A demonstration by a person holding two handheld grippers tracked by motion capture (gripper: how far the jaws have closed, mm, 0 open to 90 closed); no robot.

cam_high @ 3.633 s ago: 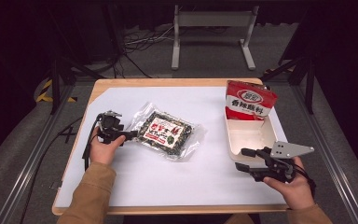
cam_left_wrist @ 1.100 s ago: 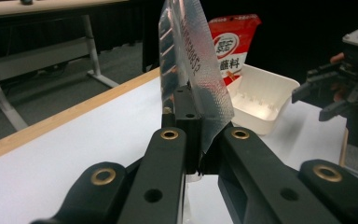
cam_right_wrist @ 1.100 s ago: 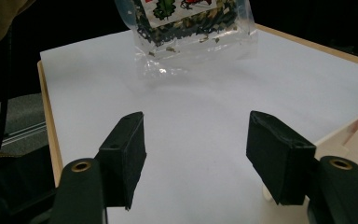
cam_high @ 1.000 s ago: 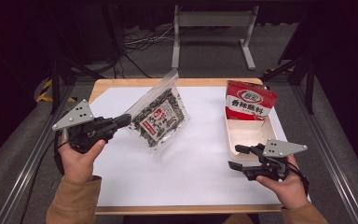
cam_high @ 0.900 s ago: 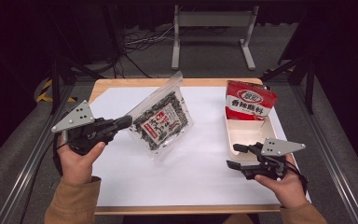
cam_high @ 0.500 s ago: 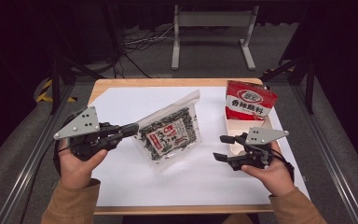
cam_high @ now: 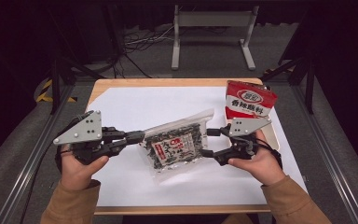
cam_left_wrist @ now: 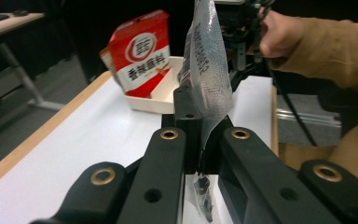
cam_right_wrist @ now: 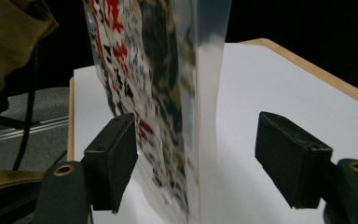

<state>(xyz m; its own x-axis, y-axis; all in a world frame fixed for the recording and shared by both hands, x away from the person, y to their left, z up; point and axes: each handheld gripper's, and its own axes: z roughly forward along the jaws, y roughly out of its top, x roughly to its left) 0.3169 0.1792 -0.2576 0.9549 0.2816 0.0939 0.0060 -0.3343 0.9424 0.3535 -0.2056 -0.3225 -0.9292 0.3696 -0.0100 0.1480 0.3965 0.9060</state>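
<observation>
Setting: a person sits at a wooden table [cam_high: 121, 84] covered by a white sheet [cam_high: 135, 107], forearms in tan sleeves coming in from the near edge, one two-jaw gripper in each hand.
Snack bag: a clear plastic bag [cam_high: 177, 144] of dark snack pieces with a red and white label, held up off the sheet between the two grippers, near the middle of the table.
Left gripper: the left gripper [cam_high: 140, 136] points toward the centre and its jaws are clamped on the bag's left edge; in the left gripper view the clear film [cam_left_wrist: 207, 70] rises upright out of the closed jaws.
Right gripper: the right gripper [cam_high: 206, 142] reaches in from the bag's right side with its jaws spread apart; in the right gripper view the bag's edge [cam_right_wrist: 168, 93] stands between the two pads, close to the left pad and well clear of the right one. Whether the left pad touches the film cannot be told.
Tray: a white tray [cam_high: 276, 135] lies along the table's right edge.
Red packet: a red and white packet [cam_high: 249, 99] with printed characters stands upright at the tray's far end.
</observation>
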